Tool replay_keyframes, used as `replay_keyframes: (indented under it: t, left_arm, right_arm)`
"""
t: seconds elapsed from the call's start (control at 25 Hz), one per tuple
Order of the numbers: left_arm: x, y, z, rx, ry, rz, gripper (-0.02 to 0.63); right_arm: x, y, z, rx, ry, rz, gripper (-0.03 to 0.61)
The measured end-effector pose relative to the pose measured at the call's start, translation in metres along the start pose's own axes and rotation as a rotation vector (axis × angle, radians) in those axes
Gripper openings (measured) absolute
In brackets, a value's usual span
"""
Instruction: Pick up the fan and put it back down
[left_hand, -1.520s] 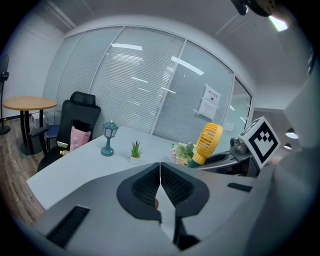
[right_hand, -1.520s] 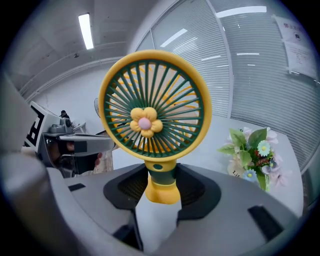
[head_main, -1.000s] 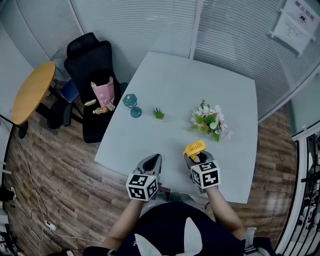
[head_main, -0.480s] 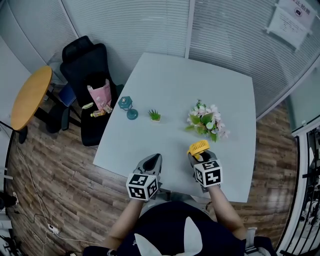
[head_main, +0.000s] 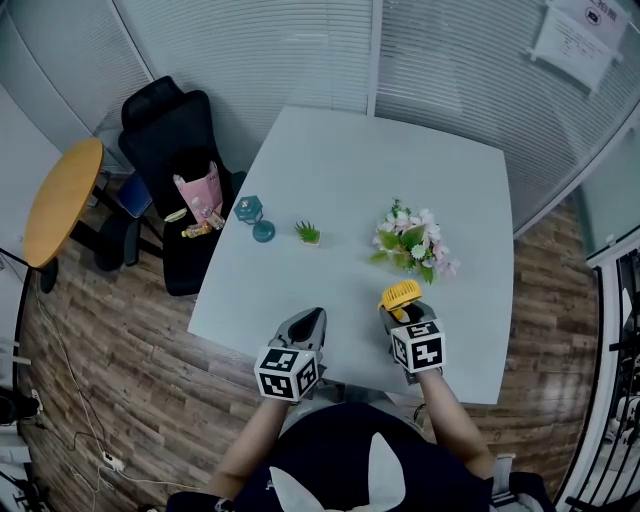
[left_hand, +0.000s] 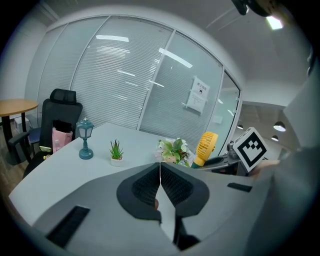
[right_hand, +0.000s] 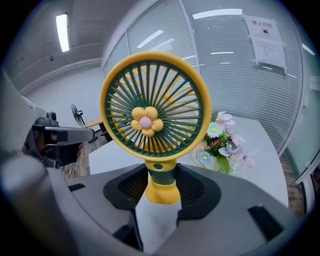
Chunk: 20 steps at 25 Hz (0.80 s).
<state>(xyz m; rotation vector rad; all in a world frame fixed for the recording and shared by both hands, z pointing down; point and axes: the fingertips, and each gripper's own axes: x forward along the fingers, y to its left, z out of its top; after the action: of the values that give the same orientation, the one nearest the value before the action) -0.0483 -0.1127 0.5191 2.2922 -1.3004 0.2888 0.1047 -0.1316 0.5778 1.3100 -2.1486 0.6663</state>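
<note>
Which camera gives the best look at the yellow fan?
The right gripper view: the fan fills it, grille facing us. The head view shows only its small yellow top; the left gripper view shows it small, side-on.

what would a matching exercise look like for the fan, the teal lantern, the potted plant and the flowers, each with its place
Things
1. fan
2. teal lantern
3. potted plant
4. flowers

Places
A. at the table edge beside the black chair
B. standing between the teal lantern and the flowers
C. handle gripped in the fingers of the right gripper
D. on the table just beyond the fan

Pairs: 1-C, 2-A, 3-B, 4-D
</note>
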Motion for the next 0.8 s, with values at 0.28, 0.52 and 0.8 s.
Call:
replay_keyframes:
  t: [0.28,0.52,0.8]
  left_arm:
    - [0.002,0.003,-0.002,0.001,0.011,0.001,0.021]
    - [0.004,0.000,-0.005,0.004,0.020,-0.007,0.021]
    - [0.004,0.002,-0.007,0.005,0.030,-0.003,0.021]
  right_arm:
    - [0.008,-0.006,-0.010,0.011,0.011,-0.016,0.180]
    - [0.012,-0.009,-0.019,0.016,0.010,-0.026,0.181]
    - [0.021,-0.011,-0.030,0.022,0.025,-0.023,0.179]
